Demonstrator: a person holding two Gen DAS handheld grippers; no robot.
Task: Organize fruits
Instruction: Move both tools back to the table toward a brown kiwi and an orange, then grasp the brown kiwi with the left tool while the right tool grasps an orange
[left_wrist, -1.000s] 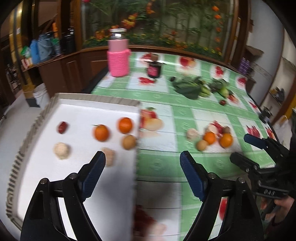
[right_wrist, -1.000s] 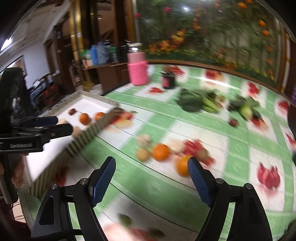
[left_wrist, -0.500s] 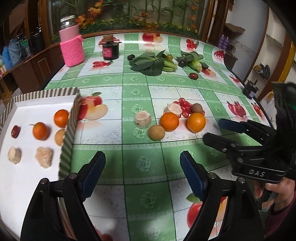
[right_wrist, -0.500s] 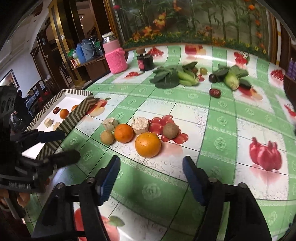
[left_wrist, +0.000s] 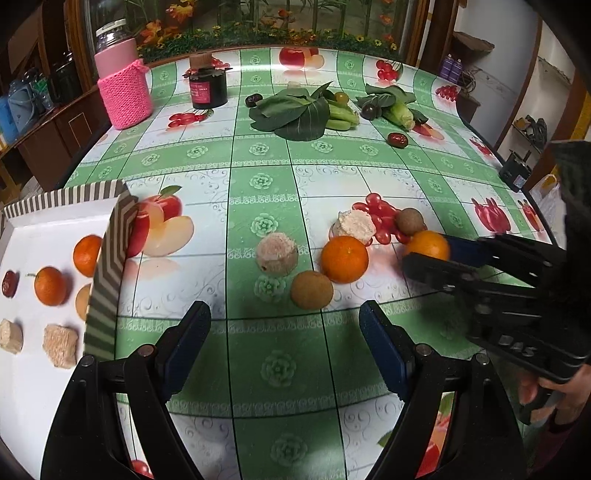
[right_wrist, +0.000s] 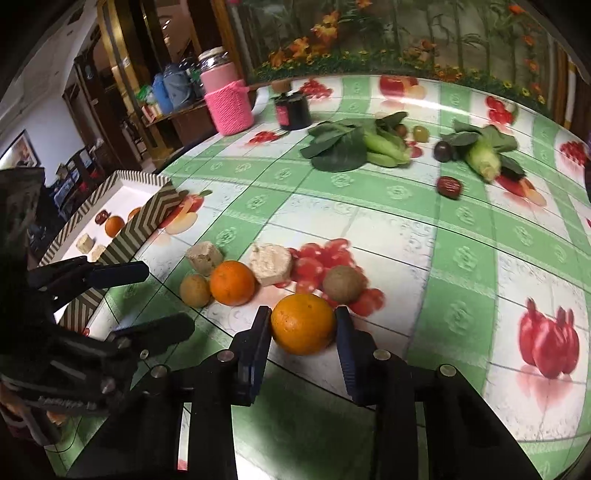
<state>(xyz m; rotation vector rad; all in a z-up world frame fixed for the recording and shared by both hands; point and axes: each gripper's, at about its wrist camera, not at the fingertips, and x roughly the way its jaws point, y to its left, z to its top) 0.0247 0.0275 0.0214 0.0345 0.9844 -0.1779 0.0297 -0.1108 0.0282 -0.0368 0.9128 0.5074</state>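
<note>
While a green-and-white fruit-print tablecloth (left_wrist: 266, 155) covers the whole table, a white tray (left_wrist: 44, 229) with a striped rim sits at its left edge, holding two small oranges, a brown round fruit partly hidden by the rim, a dark red date and two pale cut chunks. Behind, a jar in a pink knitted sleeve (left_wrist: 125, 92) stands near a dark jar (left_wrist: 207, 86), with leafy greens (left_wrist: 295, 112) and a corn cob (left_wrist: 399, 112) farther right. The right gripper (right_wrist: 302, 328) sits low over the cloth with its blue pads on either side of the large orange (right_wrist: 303, 323), which rests on the table; whether the pads press it or just flank it cannot be told. The left gripper (left_wrist: 284, 343) hangs wide open and holds nothing, just short of the fruit cluster. That cluster lies at mid-table: a second orange (left_wrist: 344, 258), touching a brown fruit (left_wrist: 312, 290), beside a pinkish chunk (left_wrist: 277, 254), a whiter chunk (left_wrist: 355, 227) and another brown fruit (left_wrist: 410, 220). A lone red date (left_wrist: 397, 139) lies near the corn.
</note>
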